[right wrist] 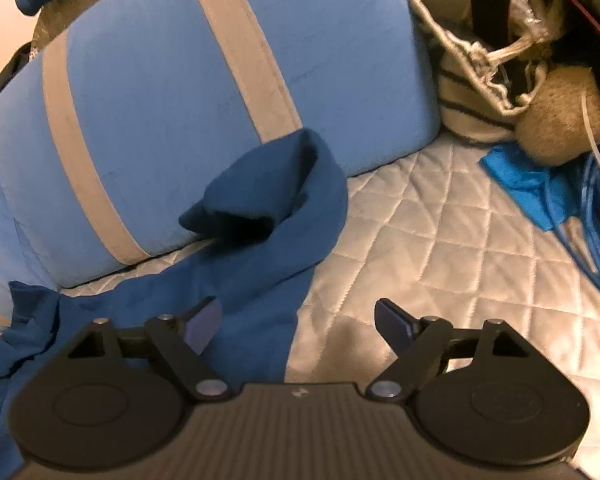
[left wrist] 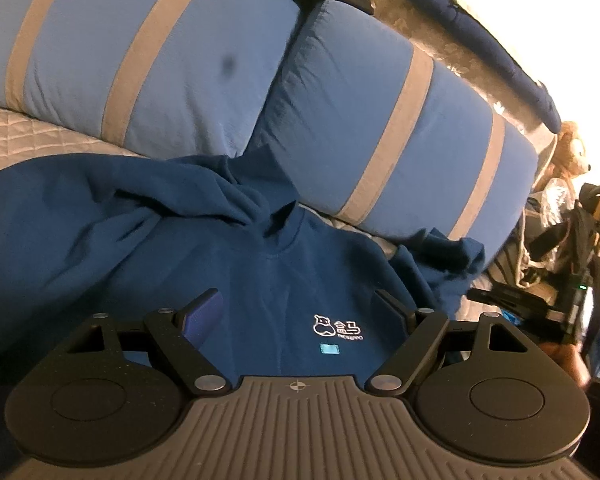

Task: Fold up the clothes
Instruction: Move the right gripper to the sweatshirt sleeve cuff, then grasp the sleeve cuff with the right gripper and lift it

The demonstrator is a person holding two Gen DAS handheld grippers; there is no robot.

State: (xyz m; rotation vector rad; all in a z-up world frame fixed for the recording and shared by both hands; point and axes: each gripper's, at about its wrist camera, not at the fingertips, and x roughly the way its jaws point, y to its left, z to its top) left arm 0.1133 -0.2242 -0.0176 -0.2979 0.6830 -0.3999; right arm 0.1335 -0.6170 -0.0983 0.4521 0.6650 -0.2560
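A dark blue sweatshirt (left wrist: 260,280) with a small white chest logo (left wrist: 337,327) lies rumpled on the quilted bed, collar toward the pillows. My left gripper (left wrist: 298,312) hovers open over its chest, nothing between the fingers. In the right wrist view one sleeve (right wrist: 268,240) of the same sweatshirt runs up from the lower left, its cuff end folded over against a pillow. My right gripper (right wrist: 298,320) is open above the sleeve's edge, the left finger (right wrist: 202,326) over blue cloth and the right finger (right wrist: 394,326) over bare quilt. No cloth is pinched.
Two light blue pillows with grey stripes (left wrist: 148,56) (left wrist: 388,132) lean behind the sweatshirt. The silver quilted mattress cover (right wrist: 440,248) spreads to the right. A striped woven basket (right wrist: 472,92), a plush toy (right wrist: 560,116) and blue cords (right wrist: 596,216) crowd the far right.
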